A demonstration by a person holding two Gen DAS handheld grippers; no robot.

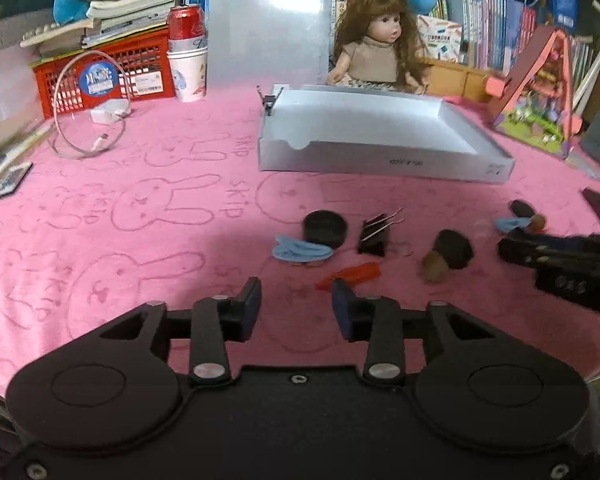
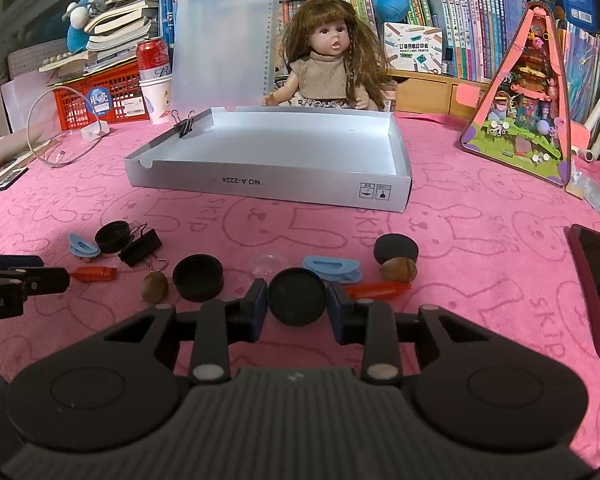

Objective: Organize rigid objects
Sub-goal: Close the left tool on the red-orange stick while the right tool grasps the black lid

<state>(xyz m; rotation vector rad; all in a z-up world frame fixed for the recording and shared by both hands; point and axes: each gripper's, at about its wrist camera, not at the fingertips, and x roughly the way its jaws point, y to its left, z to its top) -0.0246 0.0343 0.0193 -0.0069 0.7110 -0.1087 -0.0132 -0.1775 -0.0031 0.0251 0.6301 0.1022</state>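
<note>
R gripper (image 2: 297, 307) clamped on a black round cap (image 2: 297, 297), cap sits btwn the blue pads just above pink cloth (image 2: 480, 264). L gripper (image 1: 296, 307) jaws apart, nothing held; orange piece (image 1: 350, 275) just past its tips at 1 o'clock. Grey box (image 2: 268, 184) at 12 o'clock, well apart from R gripper. 2nd black cap (image 2: 198, 277) at 10 o'clock, near.

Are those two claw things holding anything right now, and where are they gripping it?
The right gripper pinches a round black cap by its opposite side edges. The left gripper is open, holding nothing.
</note>
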